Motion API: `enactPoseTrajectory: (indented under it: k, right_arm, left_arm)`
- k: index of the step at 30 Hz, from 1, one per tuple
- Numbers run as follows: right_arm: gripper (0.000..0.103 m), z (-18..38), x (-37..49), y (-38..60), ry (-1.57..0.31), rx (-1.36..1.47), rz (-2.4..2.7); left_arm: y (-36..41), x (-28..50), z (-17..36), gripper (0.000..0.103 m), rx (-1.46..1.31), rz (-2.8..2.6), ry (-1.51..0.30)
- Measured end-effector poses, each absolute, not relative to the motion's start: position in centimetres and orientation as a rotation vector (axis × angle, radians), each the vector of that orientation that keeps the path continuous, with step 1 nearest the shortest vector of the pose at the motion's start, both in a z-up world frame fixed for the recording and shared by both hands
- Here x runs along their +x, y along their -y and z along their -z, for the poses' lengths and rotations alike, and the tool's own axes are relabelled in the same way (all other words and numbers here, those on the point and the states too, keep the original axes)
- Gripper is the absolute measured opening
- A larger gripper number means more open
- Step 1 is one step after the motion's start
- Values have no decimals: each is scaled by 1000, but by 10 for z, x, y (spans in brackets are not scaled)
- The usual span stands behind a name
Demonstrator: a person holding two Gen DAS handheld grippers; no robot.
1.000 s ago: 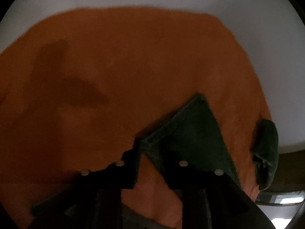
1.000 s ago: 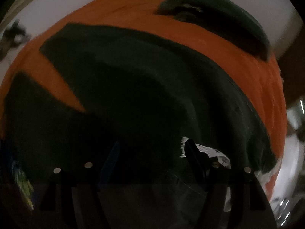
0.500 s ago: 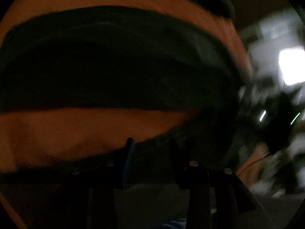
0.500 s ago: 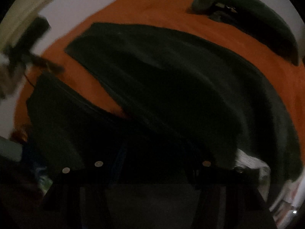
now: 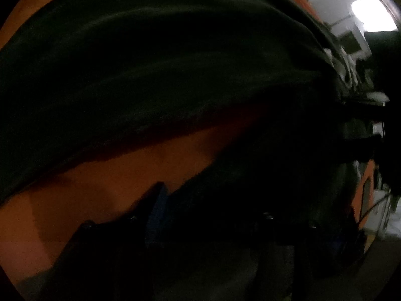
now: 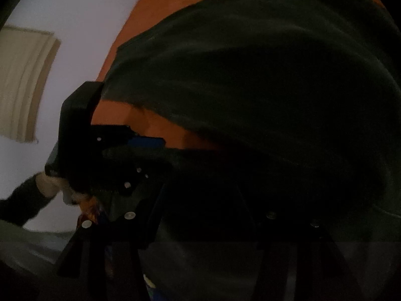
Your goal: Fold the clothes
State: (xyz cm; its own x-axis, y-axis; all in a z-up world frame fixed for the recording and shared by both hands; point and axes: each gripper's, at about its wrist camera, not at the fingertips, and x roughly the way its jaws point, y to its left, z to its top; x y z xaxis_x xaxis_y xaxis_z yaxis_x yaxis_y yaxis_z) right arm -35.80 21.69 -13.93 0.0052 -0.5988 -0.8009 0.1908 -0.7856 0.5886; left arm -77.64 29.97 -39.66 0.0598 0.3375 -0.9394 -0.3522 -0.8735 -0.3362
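The dark green garment [image 6: 250,87] lies spread across the orange cloth [image 5: 125,175], which covers a white surface [image 6: 82,25]; both grippers point steeply down at its near edge. The left gripper [image 6: 155,150], borne by a hand [image 6: 55,188] in a dark sleeve [image 6: 22,205], has its jaws opening, a fold of the garment lying between its blue-padded fingers [image 5: 155,215]; whether the pads press on it cannot be told. The right gripper [image 6: 208,215] holds its fingers [image 6: 150,220] apart over the dark fabric, but the shadow hides whether they pinch it.
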Motion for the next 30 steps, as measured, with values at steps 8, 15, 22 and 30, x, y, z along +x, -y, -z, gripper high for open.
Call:
enactPoseTrajectory:
  k: [8, 15, 22, 30]
  right_arm:
    - [56, 114, -388, -246, 424, 1674, 2048]
    - [56, 135, -381, -275, 586, 1718, 2164]
    - [56, 138, -368, -299, 786, 1688, 2219]
    - [56, 141, -366, -296, 871, 1671, 2244]
  left_arm:
    - [-305, -805, 390, 26, -1748, -1789, 2]
    - [-288, -860, 414, 24, -1822, -1774, 106]
    - [-294, -911, 426, 26, -1777, -1709, 181]
    - [-287, -908, 406, 14, -1666, -1827, 69]
